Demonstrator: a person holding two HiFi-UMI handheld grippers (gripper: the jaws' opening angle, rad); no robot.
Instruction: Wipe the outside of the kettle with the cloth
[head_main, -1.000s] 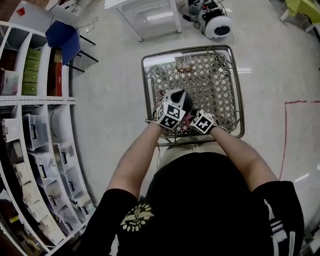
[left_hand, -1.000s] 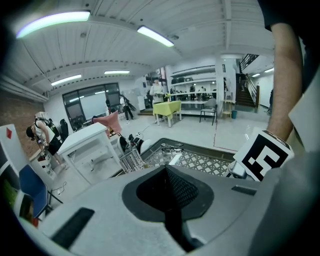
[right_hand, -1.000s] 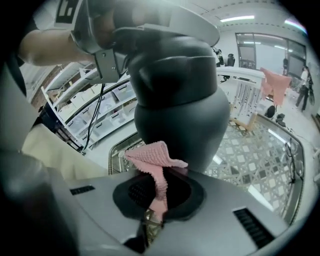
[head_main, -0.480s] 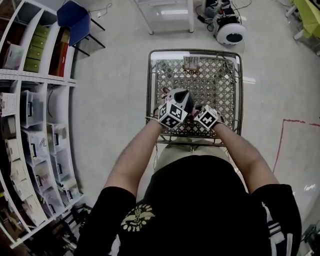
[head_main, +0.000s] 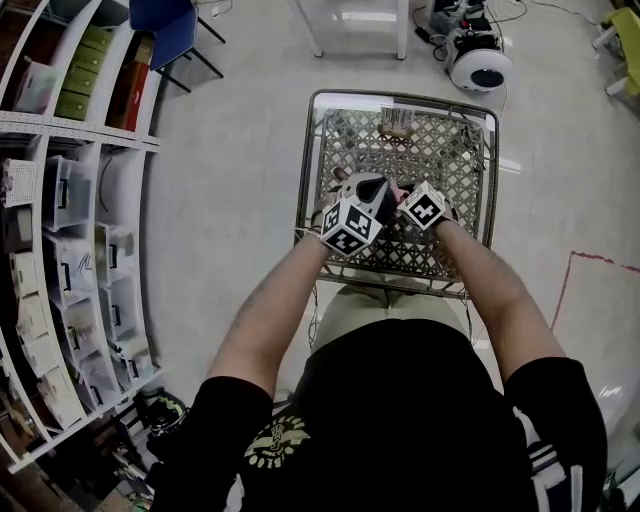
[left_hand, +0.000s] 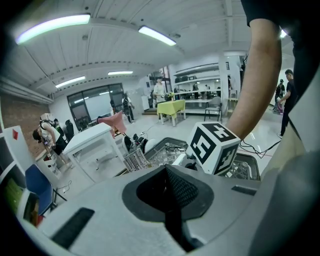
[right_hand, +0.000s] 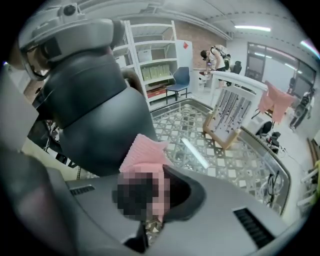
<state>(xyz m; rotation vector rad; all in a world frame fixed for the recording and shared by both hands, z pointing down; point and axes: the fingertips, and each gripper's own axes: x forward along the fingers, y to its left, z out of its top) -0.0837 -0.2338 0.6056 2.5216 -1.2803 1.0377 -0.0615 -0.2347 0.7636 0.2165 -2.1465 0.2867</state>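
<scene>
Right gripper view: right gripper (right_hand: 152, 207) clamped on pink cloth (right_hand: 145, 156) against kettle (right_hand: 95, 120).

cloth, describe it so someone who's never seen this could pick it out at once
Find the wire cart in the middle of the floor; over its near end is a dark grey kettle. The cloth is pinched in the right gripper, close beside the kettle's lower side. Its pink, ribbed weave sets it apart from the grey kettle and gripper around it.
</scene>
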